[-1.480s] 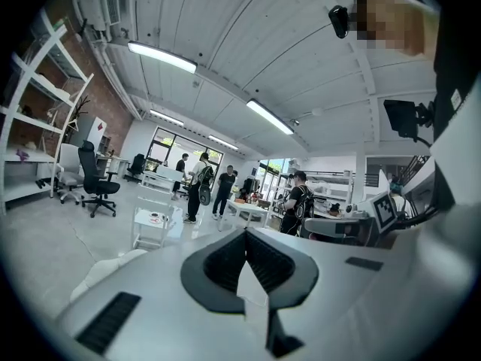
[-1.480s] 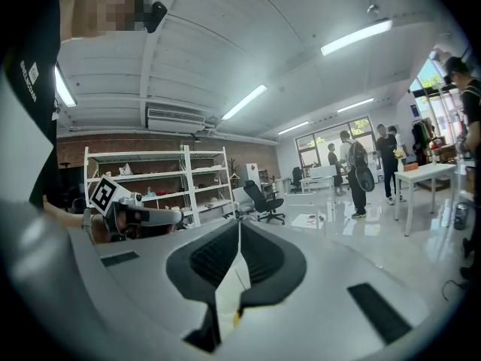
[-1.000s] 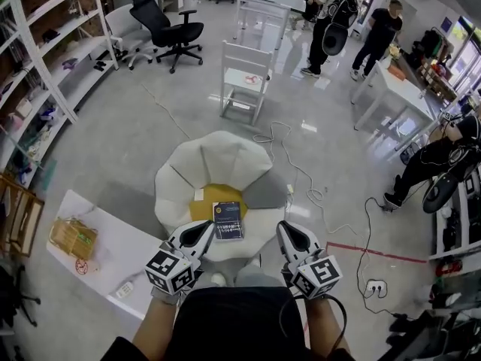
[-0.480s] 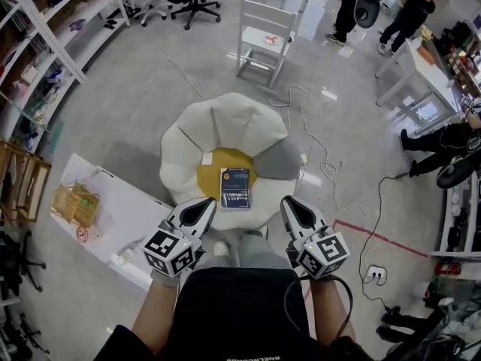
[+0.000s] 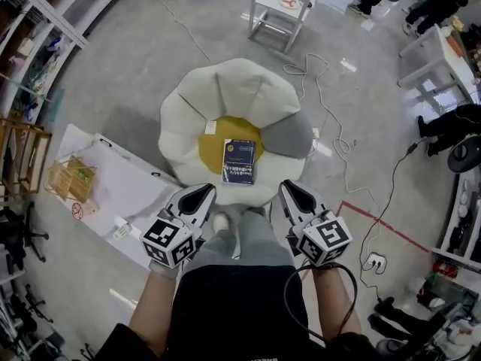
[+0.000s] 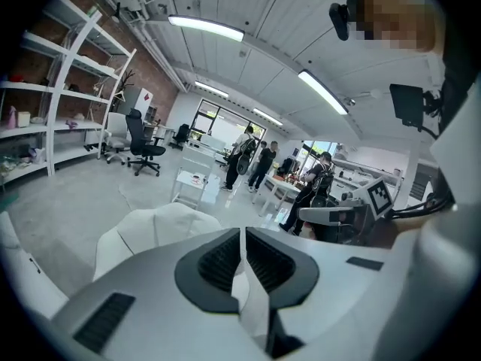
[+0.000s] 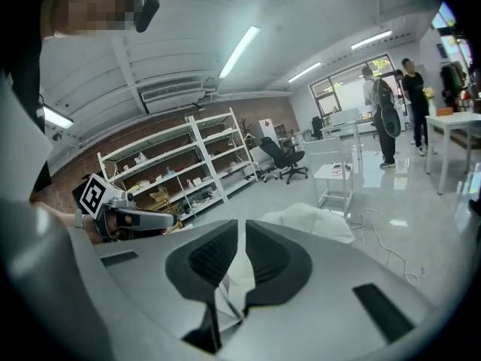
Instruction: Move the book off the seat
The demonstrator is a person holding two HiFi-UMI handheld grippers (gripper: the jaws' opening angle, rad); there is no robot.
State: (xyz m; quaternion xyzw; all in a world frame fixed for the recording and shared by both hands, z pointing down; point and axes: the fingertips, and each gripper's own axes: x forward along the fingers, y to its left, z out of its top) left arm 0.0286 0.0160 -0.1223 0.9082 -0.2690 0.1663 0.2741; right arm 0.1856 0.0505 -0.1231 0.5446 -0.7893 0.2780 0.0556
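Note:
A dark blue book [image 5: 239, 161] lies flat on the yellow centre of a white flower-shaped seat [image 5: 225, 96]. My left gripper [image 5: 198, 197] is shut and empty, just short of the seat's near edge, left of the book. On the other side, right of the book, my right gripper [image 5: 291, 195] is also shut and holds nothing. In the left gripper view the closed jaws [image 6: 242, 265] point over the white seat [image 6: 161, 228]. In the right gripper view the closed jaws [image 7: 239, 262] face the seat [image 7: 308, 220] too.
A white table [image 5: 128, 201] with a woven basket [image 5: 69, 180] stands at my left. Cables [image 5: 342, 145] trail on the floor right of the seat. Beyond the seat stands a small white chair [image 5: 282, 6]. Shelves [image 5: 37, 21] line the left wall. People stand at the far right.
The view has tilted down and drawn nearer the seat, so seat and book sit higher in frame. Both grippers stay shut and hold their places below the book.

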